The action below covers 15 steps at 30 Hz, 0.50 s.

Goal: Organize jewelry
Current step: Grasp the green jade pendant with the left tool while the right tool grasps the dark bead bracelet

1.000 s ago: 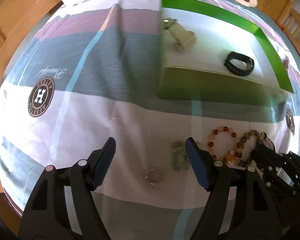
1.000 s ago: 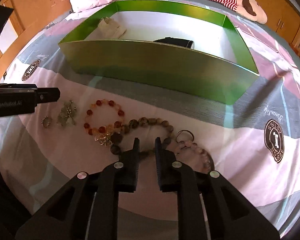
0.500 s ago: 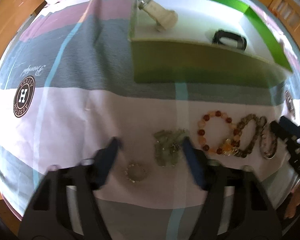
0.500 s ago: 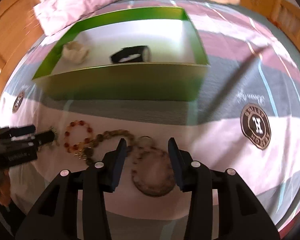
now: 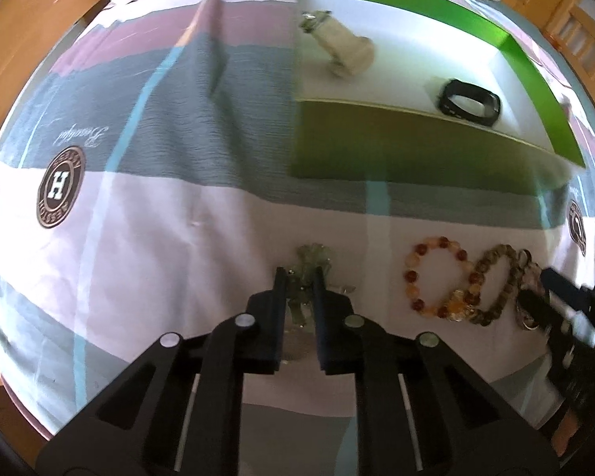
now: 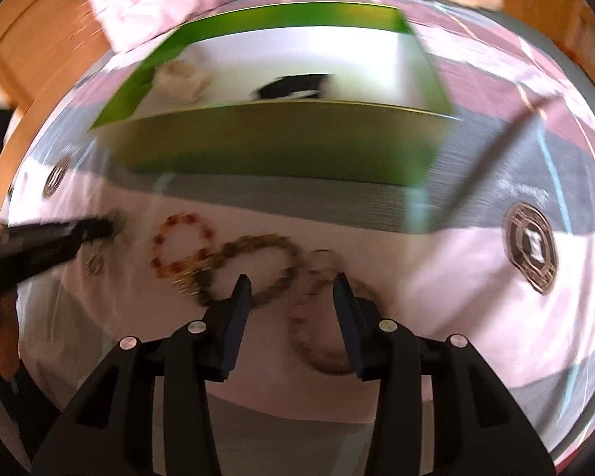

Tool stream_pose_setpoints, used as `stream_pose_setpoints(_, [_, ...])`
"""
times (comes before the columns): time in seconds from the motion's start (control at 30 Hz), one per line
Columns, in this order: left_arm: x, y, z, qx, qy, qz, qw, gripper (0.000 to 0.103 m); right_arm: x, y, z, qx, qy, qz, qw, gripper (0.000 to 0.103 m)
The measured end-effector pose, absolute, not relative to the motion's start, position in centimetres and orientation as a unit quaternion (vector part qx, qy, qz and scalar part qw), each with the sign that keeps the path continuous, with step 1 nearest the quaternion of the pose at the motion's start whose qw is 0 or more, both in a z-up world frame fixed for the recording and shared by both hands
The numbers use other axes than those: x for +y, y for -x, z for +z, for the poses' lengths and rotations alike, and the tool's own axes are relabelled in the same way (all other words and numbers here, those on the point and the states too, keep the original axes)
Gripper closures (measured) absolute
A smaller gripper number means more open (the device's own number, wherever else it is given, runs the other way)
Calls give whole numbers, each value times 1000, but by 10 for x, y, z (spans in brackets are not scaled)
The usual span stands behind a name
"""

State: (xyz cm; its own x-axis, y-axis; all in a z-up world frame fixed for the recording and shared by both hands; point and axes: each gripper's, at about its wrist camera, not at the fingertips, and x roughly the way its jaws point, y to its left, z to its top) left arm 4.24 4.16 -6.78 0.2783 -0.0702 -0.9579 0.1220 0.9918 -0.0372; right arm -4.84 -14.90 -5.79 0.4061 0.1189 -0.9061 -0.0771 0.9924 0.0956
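My left gripper (image 5: 298,273) has closed on a pale green jewelry piece (image 5: 313,256) lying on the bedspread. To its right lie a red-and-amber bead bracelet (image 5: 436,277) and a brown bead bracelet (image 5: 496,283). My right gripper (image 6: 291,283) is open and straddles a pinkish bead bracelet (image 6: 317,333) with a ring; the brown bracelet (image 6: 258,265) and the red one (image 6: 182,244) lie to its left. A green box (image 5: 416,146) behind holds a black band (image 5: 470,101) and a beige pouch (image 5: 345,49).
The striped bedspread (image 5: 158,218) carries round logo prints (image 5: 59,186). A small round ring (image 6: 95,265) lies near the left gripper in the right wrist view. A pink pillow (image 6: 170,4) and wooden furniture (image 5: 16,20) lie beyond the box.
My left gripper moved right from the small ring and shut on the green piece. My right gripper opened and shifted right over the pinkish bracelet.
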Motion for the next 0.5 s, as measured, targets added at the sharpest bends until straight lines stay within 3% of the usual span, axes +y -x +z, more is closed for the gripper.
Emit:
stream_pose_setpoints(0.17, [46, -43, -69, 603, -25, -58, 795, 89, -125, 48, -71, 550, 21, 62, 833, 60])
stream_pose_setpoints(0.27, [37, -44, -71, 604, -26, -62, 794, 79, -125, 47, -75, 553, 2, 65, 831, 60])
stream_pose_setpoints(0.37, [39, -43, -71, 606, -7, -61, 793, 68, -139, 41, -79, 566, -52, 72, 820, 60])
stream_pose_setpoints(0.5, [52, -45, -73, 613, 22, -61, 788, 65, -165, 32, -83, 574, -146, 74, 802, 59])
